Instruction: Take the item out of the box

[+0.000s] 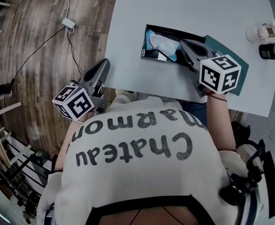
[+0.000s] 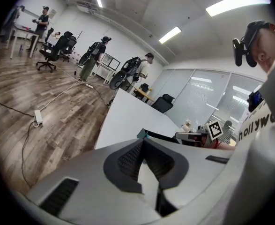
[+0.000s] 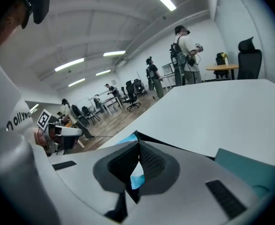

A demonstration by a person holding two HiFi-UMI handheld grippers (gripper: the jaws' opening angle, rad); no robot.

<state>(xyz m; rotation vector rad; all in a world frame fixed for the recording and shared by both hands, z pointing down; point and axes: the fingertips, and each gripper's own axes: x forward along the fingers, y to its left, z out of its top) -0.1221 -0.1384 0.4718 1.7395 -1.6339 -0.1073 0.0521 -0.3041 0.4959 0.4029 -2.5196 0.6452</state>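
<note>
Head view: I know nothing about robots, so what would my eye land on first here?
Most likely the open black box on the white table, with a blue and white item lying inside it. Next, the two hand-held grippers with patterned cubes: the right gripper reaches over the box's right end, jaws together, while the left gripper hangs off the table's edge above the wood floor, also closed.

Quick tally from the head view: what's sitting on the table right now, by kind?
Black box: 1
Blue-and-white item inside the box: 1
Teal sheet beside the box: 1
Small containers at the far corner, a white container and a black container: 2
Total: 5
</note>
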